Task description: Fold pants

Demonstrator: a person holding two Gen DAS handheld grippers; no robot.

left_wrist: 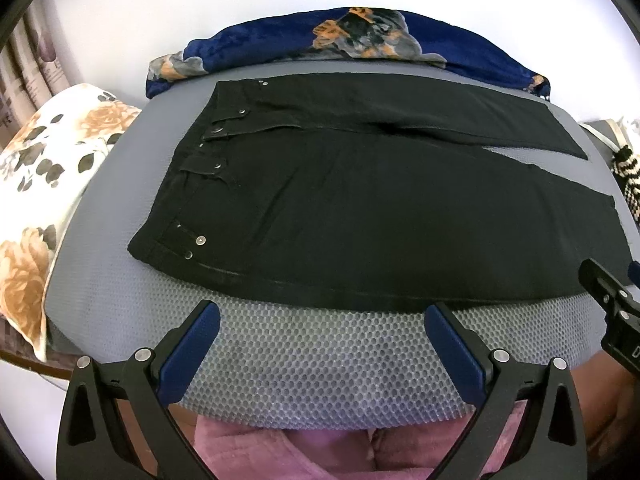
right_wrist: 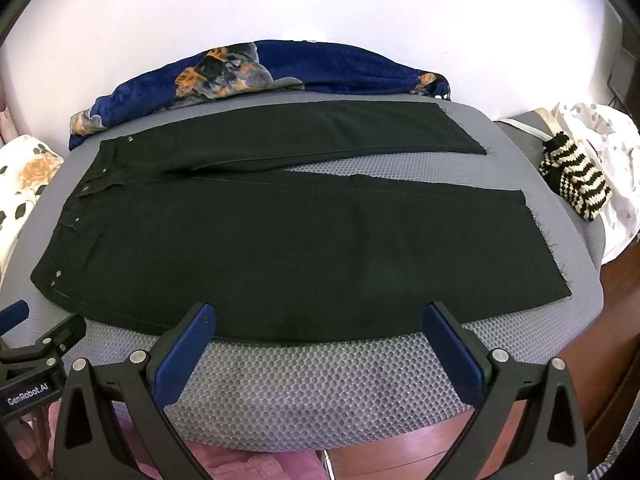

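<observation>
Item: black pants [right_wrist: 256,248], spread flat on grey mesh mat [right_wrist: 320,384], waistband left, legs splayed rightward, presumably laid out ready for a first fold. Left gripper [left_wrist: 320,320] and right gripper [right_wrist: 318,320]: jaws wide, empty, poised at the pants' near edge. No containers visible. Blue blanket [right_wrist: 320,68] bunched behind.

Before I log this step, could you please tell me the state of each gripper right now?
Left gripper: open, holding nothing, just short of the black denim pants.
Right gripper: open, holding nothing.
</observation>
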